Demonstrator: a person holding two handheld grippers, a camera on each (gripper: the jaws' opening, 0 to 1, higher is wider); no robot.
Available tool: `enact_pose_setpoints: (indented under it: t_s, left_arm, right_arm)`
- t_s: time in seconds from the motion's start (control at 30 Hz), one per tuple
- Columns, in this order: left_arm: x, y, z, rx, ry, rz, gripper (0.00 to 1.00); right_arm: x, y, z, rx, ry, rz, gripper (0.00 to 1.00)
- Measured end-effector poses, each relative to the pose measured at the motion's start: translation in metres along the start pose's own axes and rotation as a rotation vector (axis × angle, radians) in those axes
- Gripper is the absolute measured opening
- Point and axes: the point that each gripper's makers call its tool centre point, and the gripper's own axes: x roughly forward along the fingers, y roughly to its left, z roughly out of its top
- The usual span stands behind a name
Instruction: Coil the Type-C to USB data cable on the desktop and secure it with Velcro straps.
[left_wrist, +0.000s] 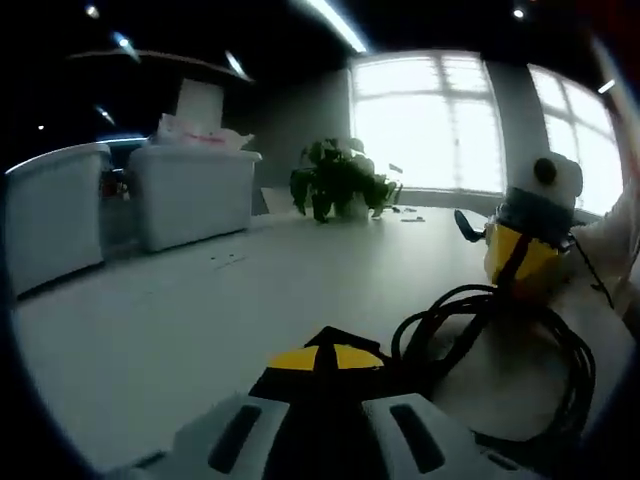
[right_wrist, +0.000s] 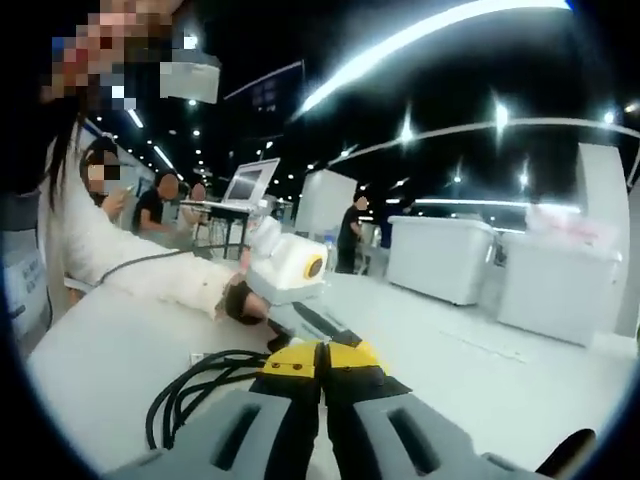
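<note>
In the left gripper view, the left gripper (left_wrist: 325, 357) lies low over the white desk (left_wrist: 200, 310), its yellow-tipped jaws pressed together on the black cable (left_wrist: 500, 330). The cable loops in a loose coil to the right of the tips, resting on the desk and partly on a white sleeve (left_wrist: 500, 385). The right gripper (left_wrist: 520, 262) stands beyond the coil, tips pointing down toward it; whether it grips cannot be told from here. Farther back on the desk are two white bins (left_wrist: 190, 190) and a potted plant (left_wrist: 335, 180) near the far edge.

In the right gripper view, the right gripper (right_wrist: 322, 358) has its jaws closed, tips meeting on the cable (right_wrist: 195, 385), whose loops spread left across the desk (right_wrist: 480, 370). The left gripper (right_wrist: 285, 275) faces it from just behind, held by a hand (right_wrist: 240, 300) on a forearm in a white sleeve (right_wrist: 130, 265) lying level on the desk. White bins (right_wrist: 440, 255) stand at the far right.
</note>
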Motion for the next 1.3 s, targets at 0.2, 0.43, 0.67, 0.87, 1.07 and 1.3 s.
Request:
enact_pose_setpoints:
  t_s: [0.2, 0.43, 0.67, 0.87, 1.07, 1.3]
  left_arm:
    - [0.0, 0.0, -0.001, -0.011, -0.004, 0.0, 0.04]
    - [-0.002, -0.001, -0.001, -0.035, 0.004, -0.004, 0.05]
    - [-0.001, 0.0, -0.002, -0.031, 0.005, -0.002, 0.05]
    - [-0.001, 0.007, -0.003, -0.028, 0.006, 0.018, 0.06]
    - [0.0, 0.006, -0.003, -0.024, 0.003, 0.013, 0.06]
    - [0.001, 0.005, -0.003, -0.02, -0.002, 0.012, 0.06]
  right_arm:
    - [0.012, -0.02, 0.0, 0.066, 0.01, -0.041, 0.01]
    - [0.026, -0.036, -0.01, 0.175, 0.038, -0.047, 0.0]
    - [0.037, -0.045, -0.029, 0.157, 0.112, -0.051, 0.0]
    - [0.045, -0.056, -0.049, 0.159, 0.178, -0.066, 0.0]
    - [0.05, -0.065, -0.063, 0.137, 0.235, -0.077, 0.0]
    - [0.05, -0.069, -0.07, 0.151, 0.292, -0.07, 0.0]
